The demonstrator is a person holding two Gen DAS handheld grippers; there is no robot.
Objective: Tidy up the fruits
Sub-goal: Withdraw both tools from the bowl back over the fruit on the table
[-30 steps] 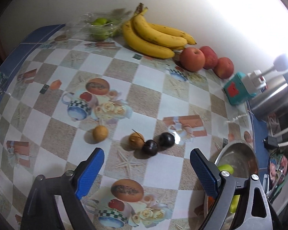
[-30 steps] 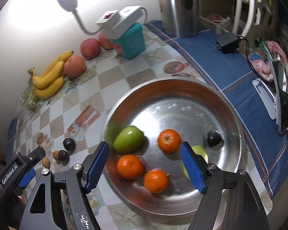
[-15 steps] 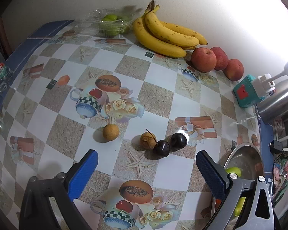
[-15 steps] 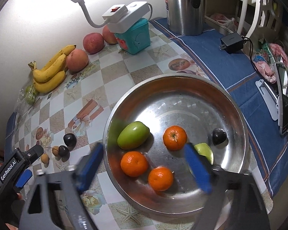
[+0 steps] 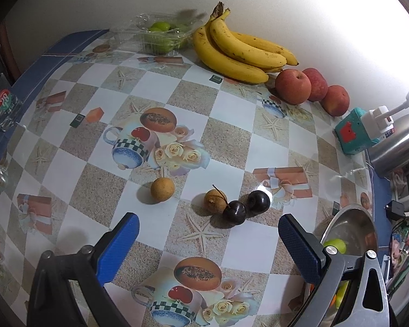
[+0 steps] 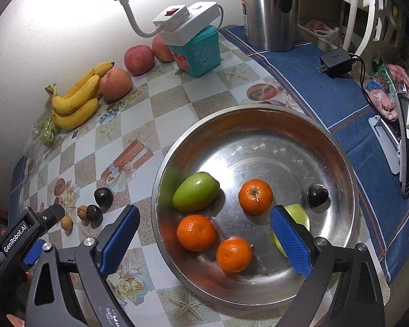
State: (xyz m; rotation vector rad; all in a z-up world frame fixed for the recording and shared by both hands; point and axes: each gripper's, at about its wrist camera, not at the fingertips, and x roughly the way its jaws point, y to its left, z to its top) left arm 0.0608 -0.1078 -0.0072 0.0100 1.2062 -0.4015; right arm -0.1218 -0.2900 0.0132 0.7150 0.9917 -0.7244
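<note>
Both claws are spread wide and hold nothing. From my left gripper (image 5: 208, 238) I look down past two blue fingers at a checked tablecloth (image 5: 223, 141) printed with cups and roses. Using the metal bowl (image 6: 338, 150) as my landmark: the loose small fruit lies on the cloth to its left. Nearest the bowl is a dark plum (image 5: 258, 201); a second dark plum (image 5: 234, 212) touches it, and a small tan fruit with a thin stem (image 5: 214, 201) touches that one. A round tan fruit (image 5: 162, 189) sits alone, further from the bowl. Far from the bowl, against the wall, are a bunch of bananas (image 5: 240, 51), three red apples (image 5: 293, 87) and a clear box of green fruit (image 5: 161, 36).

My right gripper (image 6: 204, 234) hovers over the bowl's near side, well above the fruit. Inside the bowl I see a large green fruit (image 6: 195, 195), three oranges (image 6: 255, 196), one dark plum and a pale green apple (image 6: 300, 215) partly hidden behind my right finger.

I judge the job partly done: several fruits are in the bowl, four small ones remain on the cloth. The step in hand looks like my left claw lining up on that cluster. Next, I should lower it over one plum, keeping the fingers clear of its touching neighbours so they do not roll, then close gently.
</note>
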